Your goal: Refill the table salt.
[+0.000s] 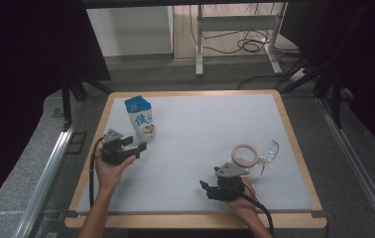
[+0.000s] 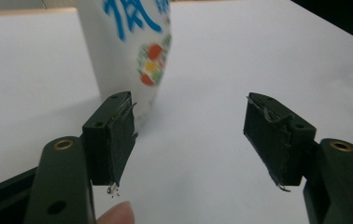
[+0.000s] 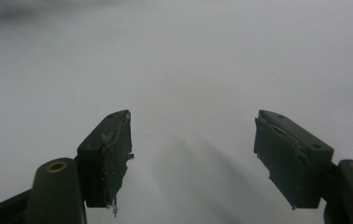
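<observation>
The left gripper's [image 2: 191, 135] fingers [image 2: 114, 135] stand wide and hold nothing, lined up on the carton [image 2: 128, 51] just ahead at eleven o'clock, likely to straddle it. The carton stands upright on the surface [image 1: 200, 129]. The right gripper [image 3: 193, 154], fingers wide, waits over bare surface; tape roll [image 1: 245, 154] and glass [image 1: 270, 151] lie at its two o'clock.

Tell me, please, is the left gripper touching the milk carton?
Cannot tell: in the left gripper view, the left gripper stands open, one jaw overlapping the milk carton.

the milk carton [image 1: 139, 118] looks like smooth, shiny paper. the tabletop [image 1: 200, 129] is white and matt with a wood edge. the glass [image 1: 270, 151] is clear and shiny.
</observation>
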Tool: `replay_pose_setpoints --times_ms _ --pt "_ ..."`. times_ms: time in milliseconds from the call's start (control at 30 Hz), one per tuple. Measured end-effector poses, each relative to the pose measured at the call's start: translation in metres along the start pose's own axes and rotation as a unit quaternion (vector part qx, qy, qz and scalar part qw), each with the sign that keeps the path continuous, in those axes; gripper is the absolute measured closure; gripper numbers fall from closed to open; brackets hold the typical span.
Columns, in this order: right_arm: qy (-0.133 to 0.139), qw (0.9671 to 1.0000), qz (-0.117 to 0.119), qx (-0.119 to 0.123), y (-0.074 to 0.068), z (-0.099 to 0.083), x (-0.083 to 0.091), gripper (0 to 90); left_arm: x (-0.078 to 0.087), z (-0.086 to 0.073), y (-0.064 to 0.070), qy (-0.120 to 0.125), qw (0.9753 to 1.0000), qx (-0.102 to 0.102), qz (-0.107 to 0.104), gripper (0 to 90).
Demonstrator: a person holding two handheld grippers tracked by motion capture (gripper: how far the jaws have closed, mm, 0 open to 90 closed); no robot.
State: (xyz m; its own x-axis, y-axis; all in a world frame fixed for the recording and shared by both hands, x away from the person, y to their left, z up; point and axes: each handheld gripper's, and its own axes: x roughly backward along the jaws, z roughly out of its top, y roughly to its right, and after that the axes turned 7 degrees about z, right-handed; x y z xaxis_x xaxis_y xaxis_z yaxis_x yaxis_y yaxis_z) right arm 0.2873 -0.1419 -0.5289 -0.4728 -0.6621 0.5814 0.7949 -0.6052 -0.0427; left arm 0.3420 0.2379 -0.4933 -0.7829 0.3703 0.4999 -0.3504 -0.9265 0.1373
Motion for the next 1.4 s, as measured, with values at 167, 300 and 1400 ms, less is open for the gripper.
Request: replay_pose_setpoints --times_ms 167,300,1400 --pt "-0.006 1.0 0.002 0.006 -0.001 -0.002 -0.002 28.6 -0.011 0.015 -0.018 0.002 1.0 0.006 -0.001 34.2" --pt "-0.009 0.9999 0.001 0.009 -0.002 -0.002 -0.003 28.6 -0.018 0.025 -0.029 0.004 0.9999 0.012 -0.006 37.0" --pt "-0.015 0.9999 -0.002 0.006 -0.001 -0.005 -0.003 28.6 -0.055 0.052 -0.04 0.027 0.9977 0.028 -0.056 89.8"
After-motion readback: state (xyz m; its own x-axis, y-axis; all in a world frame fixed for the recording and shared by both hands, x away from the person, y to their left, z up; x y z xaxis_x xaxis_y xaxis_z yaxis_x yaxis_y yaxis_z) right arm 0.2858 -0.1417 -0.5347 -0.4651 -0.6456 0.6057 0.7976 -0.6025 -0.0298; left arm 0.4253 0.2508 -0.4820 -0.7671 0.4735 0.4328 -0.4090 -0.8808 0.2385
